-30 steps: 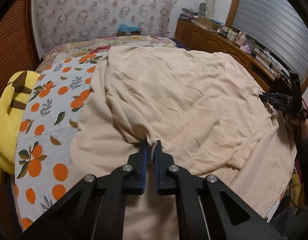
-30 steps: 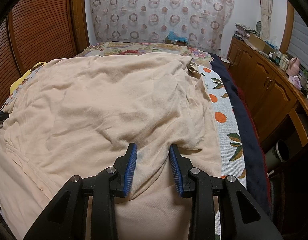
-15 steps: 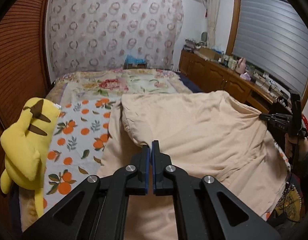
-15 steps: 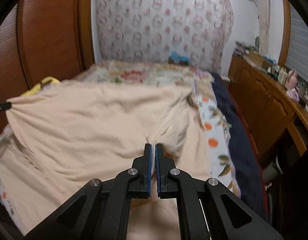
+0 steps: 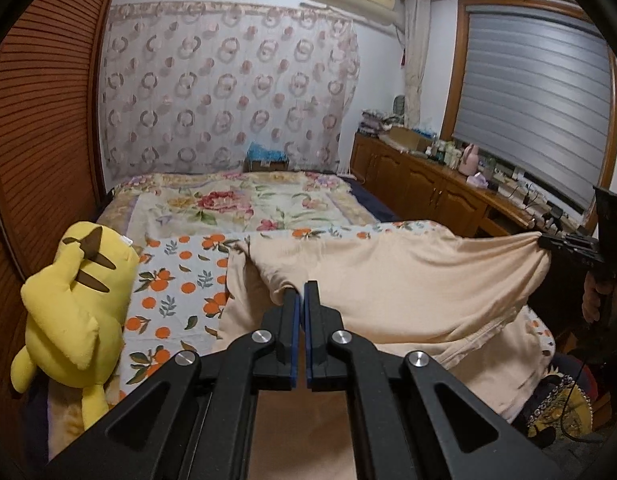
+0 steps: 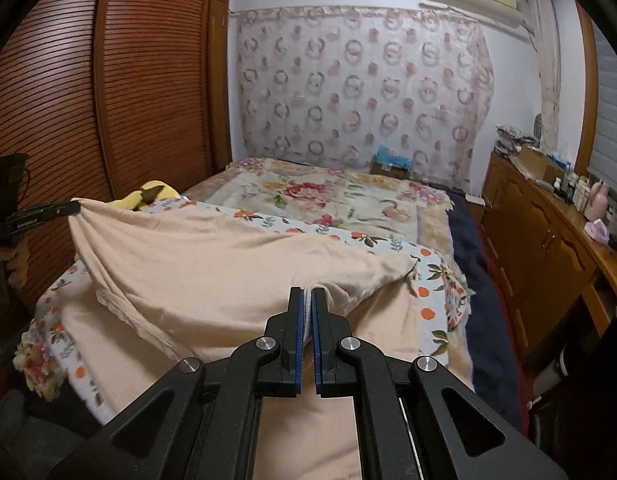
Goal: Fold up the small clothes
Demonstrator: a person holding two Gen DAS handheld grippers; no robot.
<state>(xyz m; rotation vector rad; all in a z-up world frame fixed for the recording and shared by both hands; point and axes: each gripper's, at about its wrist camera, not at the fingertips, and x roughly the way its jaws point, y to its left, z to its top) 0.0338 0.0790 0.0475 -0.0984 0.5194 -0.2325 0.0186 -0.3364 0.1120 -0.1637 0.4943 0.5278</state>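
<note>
Above the near edge of the bed (image 5: 236, 200), the peach garment (image 5: 408, 280) hangs stretched between both tools, its lower half trailing on the orange-print sheet (image 5: 176, 280). The left gripper (image 5: 299, 300) is clamped on one bunched corner and the right gripper (image 6: 307, 300) pinches the other, jaws closed tight on cloth. Held apart like this, the fabric pulls flat, probably so it can be laid down in a clean fold. A yellow plush toy (image 5: 68, 300) slumps at the bed's left edge, well clear.
</note>
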